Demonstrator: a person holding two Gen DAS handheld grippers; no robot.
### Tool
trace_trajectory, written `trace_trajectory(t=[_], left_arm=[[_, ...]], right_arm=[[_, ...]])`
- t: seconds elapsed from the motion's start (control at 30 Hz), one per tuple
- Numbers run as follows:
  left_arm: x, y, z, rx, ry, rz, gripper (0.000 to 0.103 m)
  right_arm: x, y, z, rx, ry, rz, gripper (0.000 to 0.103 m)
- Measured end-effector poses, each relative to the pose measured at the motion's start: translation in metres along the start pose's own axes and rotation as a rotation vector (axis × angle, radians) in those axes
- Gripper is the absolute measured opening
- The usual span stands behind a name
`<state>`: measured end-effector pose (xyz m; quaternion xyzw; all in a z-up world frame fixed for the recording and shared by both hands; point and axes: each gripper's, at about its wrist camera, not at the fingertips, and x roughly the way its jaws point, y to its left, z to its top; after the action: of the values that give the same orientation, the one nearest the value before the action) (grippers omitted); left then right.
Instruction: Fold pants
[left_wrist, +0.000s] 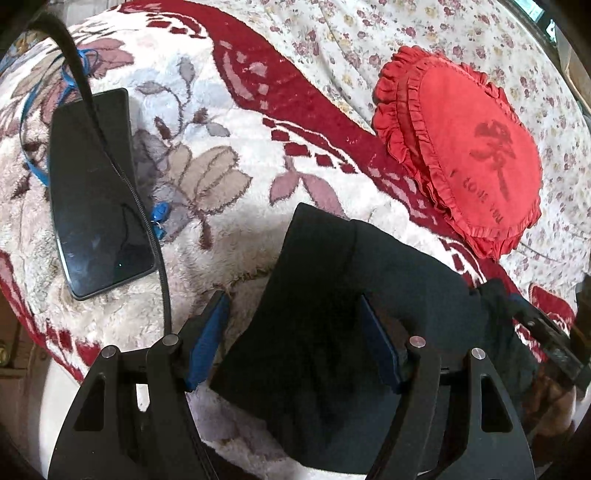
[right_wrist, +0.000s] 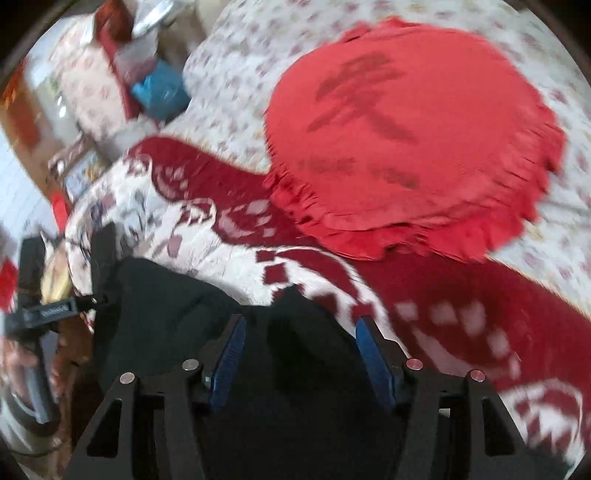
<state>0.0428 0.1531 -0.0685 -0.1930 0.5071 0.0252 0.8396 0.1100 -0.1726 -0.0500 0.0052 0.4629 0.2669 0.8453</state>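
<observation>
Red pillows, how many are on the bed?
1. The red pillow with frilly edges lies on the flowery sheet, past the black pants, touching the fuzzy blanket's red border. The right view shows the same one. More could hide outside the pictures.

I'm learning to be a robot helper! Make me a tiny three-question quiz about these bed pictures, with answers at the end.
1. True or false: the phone lies on the red frilly cushion.
2. Which colour are the pants on the fleece blanket? A) black B) yellow C) pink
3. Fill in: the left gripper and the right gripper both have their fingers spread ____ with pants cloth between them.

Key:
1. False; the phone lies on the fleece blanket, well apart from the cushion.
2. A
3. open
</observation>
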Motion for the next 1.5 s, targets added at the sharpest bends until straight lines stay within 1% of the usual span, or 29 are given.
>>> trace_trajectory(t=[0.03,0.07,0.17,0.27,0.3,0.33,0.4,0.47,0.53,0.6,0.63,0.7,0.8,0.83,0.9,0.93,0.97,1.1,1.2,1.23,1.3,1.33,1.4,1.5], left_arm=[[0.002,0.0,0.001,0.0,0.002,-0.003,0.071],[0.003,0.0,0.001,0.0,0.002,-0.004,0.071],[0.007,-0.002,0.005,0.005,0.005,-0.006,0.071],[0.008,-0.005,0.008,0.02,-0.001,-0.004,0.071],[0.008,-0.005,0.009,0.021,-0.006,-0.004,0.071],[0.008,-0.004,0.009,0.021,-0.012,-0.005,0.071],[0.013,-0.002,0.008,0.009,-0.006,-0.002,0.071],[0.017,-0.002,0.008,-0.002,0.004,-0.001,0.071],[0.015,-0.004,0.008,0.009,0.0,0.012,0.071],[0.008,-0.007,0.009,0.02,-0.012,0.02,0.071],[0.002,-0.009,0.009,0.031,-0.026,0.03,0.071],[-0.008,-0.013,0.01,0.05,-0.052,0.046,0.071],[-0.022,-0.02,0.007,0.069,-0.082,0.028,0.071],[-0.026,-0.025,0.004,0.079,-0.087,0.019,0.071],[-0.028,-0.034,-0.002,0.096,-0.085,0.005,0.071],[-0.028,-0.039,-0.007,0.107,-0.082,-0.001,0.071],[-0.028,-0.044,-0.01,0.119,-0.08,-0.001,0.071],[-0.021,-0.066,-0.029,0.183,-0.07,0.026,0.071],[-0.012,-0.079,-0.04,0.212,-0.062,0.039,0.071],[-0.008,-0.081,-0.042,0.217,-0.06,0.048,0.071],[-0.002,-0.083,-0.045,0.227,-0.057,0.068,0.071],[0.0,-0.084,-0.046,0.233,-0.058,0.078,0.071],[0.006,-0.085,-0.047,0.25,-0.049,0.098,0.071],[0.008,-0.087,-0.048,0.259,-0.052,0.113,0.071]], right_arm=[[0.008,0.003,0.0,-0.026,0.028,-0.01,0.023],[0.013,0.005,0.001,-0.043,0.038,-0.027,0.006],[0.012,0.004,0.005,-0.066,0.034,-0.029,0.006],[0.005,-0.002,0.015,-0.037,-0.001,-0.045,0.004],[0.005,-0.005,0.017,-0.022,-0.014,-0.062,0.003],[0.007,-0.009,0.019,-0.01,-0.016,-0.073,0.002],[0.023,-0.012,0.017,-0.003,0.009,-0.109,0.002],[0.039,-0.015,0.014,-0.002,0.041,-0.127,0.002],[0.034,-0.019,0.015,0.031,0.016,-0.114,0.002],[0.017,-0.023,0.017,0.059,-0.022,-0.109,0.002],[0.004,-0.023,0.016,0.052,-0.044,-0.136,0.003],[-0.015,-0.023,0.013,0.036,-0.053,-0.175,0.003],[-0.044,-0.018,-0.001,0.028,-0.067,-0.131,0.004],[-0.047,-0.015,-0.007,0.024,-0.06,-0.117,0.007],[-0.051,-0.005,-0.024,0.015,-0.039,-0.088,0.02],[-0.05,-0.002,-0.032,0.017,-0.033,-0.077,0.033],[-0.049,0.003,-0.039,0.02,-0.028,-0.066,0.04],[-0.038,0.017,-0.061,0.007,-0.005,-0.062,0.04],[-0.027,0.017,-0.064,0.022,0.015,-0.044,0.04],[-0.022,0.012,-0.065,0.024,0.019,-0.07,0.04],[-0.017,-0.002,-0.065,0.05,0.031,-0.152,0.04],[-0.018,-0.011,-0.065,0.076,0.024,-0.134,0.039],[-0.024,-0.026,-0.067,0.142,0.004,-0.073,0.038],[-0.033,-0.034,-0.069,0.152,0.0,-0.102,0.038]])
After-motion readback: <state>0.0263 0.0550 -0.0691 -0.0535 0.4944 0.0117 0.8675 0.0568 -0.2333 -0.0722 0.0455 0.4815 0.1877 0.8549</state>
